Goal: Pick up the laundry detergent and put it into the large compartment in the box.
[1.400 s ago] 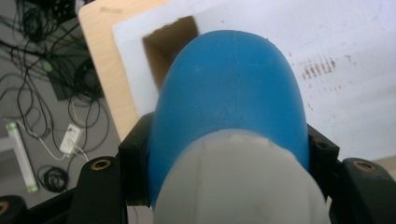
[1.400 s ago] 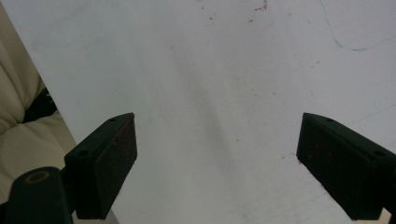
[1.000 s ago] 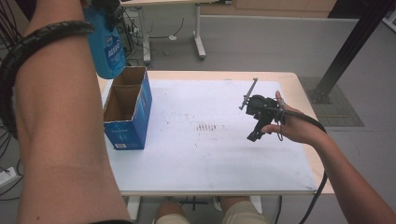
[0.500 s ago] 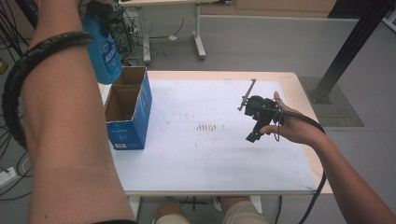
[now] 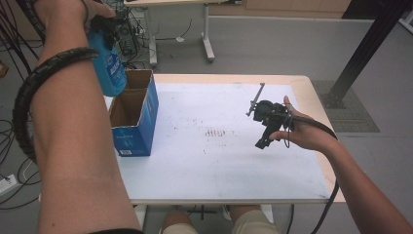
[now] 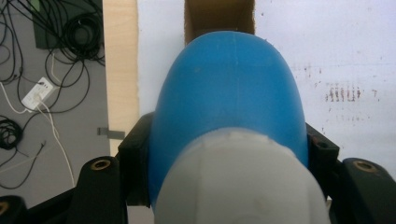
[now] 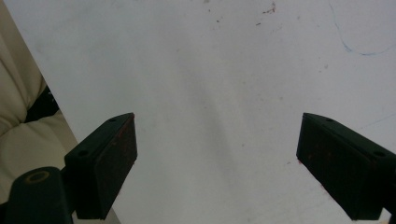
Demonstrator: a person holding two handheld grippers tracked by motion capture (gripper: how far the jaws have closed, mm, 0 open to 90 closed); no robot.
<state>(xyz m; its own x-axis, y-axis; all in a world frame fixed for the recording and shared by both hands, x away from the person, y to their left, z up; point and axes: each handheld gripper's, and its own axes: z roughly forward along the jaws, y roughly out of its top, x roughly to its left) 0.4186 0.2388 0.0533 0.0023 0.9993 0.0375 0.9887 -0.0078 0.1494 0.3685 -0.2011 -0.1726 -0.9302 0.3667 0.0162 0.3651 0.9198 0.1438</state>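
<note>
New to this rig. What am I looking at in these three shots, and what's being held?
There is no robot arm: a person holds a two-jaw gripper in each hand at a white table.

The high view looks down from above the person, whose forearms enter from the bottom. The other two pictures come from cameras riding on the grippers, looking along their black jaws.

The left gripper is shut on a blue bottle, with a jaw pressed on each side, above an open blue cardboard box at the table's left side. The bottle's white top is nearest that camera.

The right gripper hovers over bare table with its jaws wide apart and nothing between them. Faint reddish marks stain the tabletop.
</note>
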